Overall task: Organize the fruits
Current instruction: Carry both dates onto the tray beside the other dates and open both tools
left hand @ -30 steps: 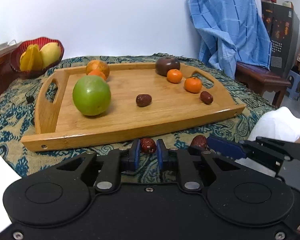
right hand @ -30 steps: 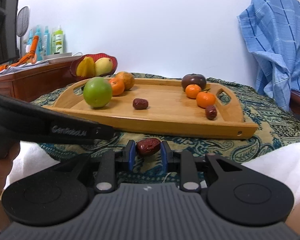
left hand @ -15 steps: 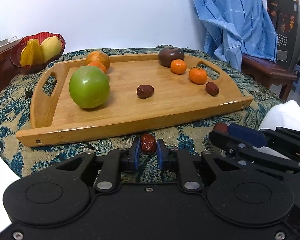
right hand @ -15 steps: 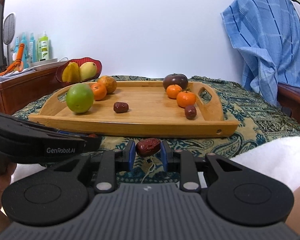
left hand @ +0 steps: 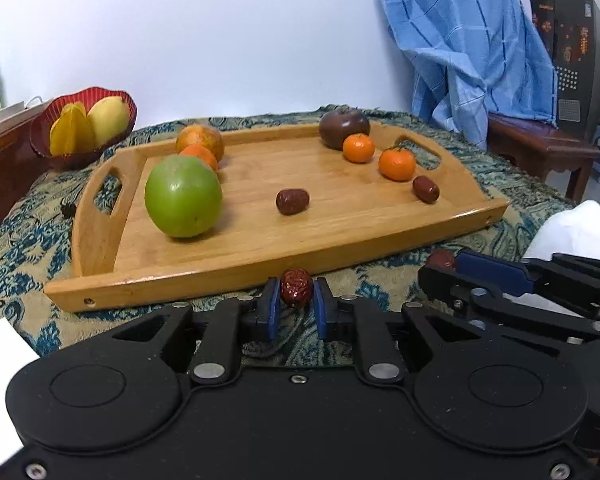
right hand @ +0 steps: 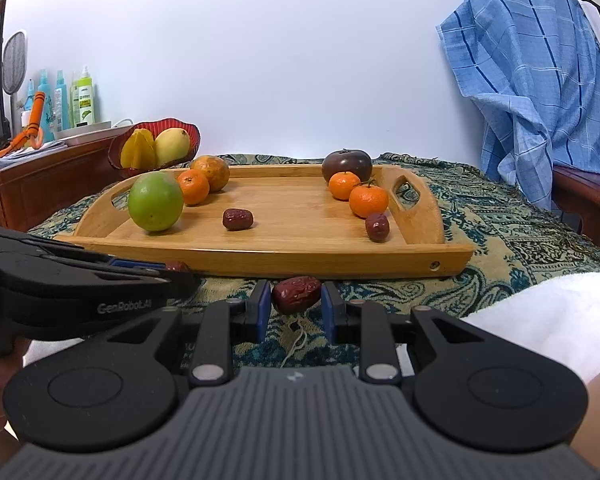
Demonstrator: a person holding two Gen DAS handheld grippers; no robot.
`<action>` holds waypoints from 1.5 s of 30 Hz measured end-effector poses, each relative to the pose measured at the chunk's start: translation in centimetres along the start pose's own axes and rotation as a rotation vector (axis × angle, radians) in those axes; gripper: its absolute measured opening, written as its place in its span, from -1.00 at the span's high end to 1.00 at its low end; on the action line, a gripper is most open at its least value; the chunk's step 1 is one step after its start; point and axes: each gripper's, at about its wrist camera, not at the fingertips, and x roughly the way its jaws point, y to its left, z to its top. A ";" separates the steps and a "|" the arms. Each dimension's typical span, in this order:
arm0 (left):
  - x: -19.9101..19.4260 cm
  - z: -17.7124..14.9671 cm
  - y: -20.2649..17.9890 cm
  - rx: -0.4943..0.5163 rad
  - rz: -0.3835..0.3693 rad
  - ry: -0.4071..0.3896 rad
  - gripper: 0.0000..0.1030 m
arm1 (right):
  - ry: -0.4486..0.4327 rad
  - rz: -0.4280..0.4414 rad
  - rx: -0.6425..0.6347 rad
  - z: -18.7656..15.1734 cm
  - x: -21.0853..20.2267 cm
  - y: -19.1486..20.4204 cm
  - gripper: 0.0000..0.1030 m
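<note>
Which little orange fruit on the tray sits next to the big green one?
The small orange mandarin at the wooden tray's left end touches the big green fruit; the other two sit far right.

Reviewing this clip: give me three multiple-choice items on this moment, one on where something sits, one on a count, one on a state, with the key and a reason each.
1. Where does the green fruit sit on the wooden tray?
A. Left end
B. Right end, by the handle
C. Off the tray, on the cloth

2. How many red dates lie on the tray?
A. None
B. Two
C. Five

3. What state are the left tongs in?
A. Wide open, empty
B. Shut on a red date
C. Shut on an orange

Answers:
1 A, it stands by the left handle.
2 B, one red date near the middle, another at the right.
3 B, the blue pads pinch a held date.
</note>
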 end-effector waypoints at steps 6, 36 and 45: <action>-0.8 0.8 0.5 -0.026 -0.002 -0.042 0.67 | -0.020 0.011 -0.012 0.6 -0.2 -0.1 0.39; 5.0 5.5 1.5 -0.080 0.059 -0.014 0.67 | 0.018 0.057 -0.041 7.0 6.8 -2.2 0.39; 6.8 5.0 1.4 -0.099 0.063 0.026 0.67 | 0.065 0.057 -0.039 6.9 8.4 -2.2 0.38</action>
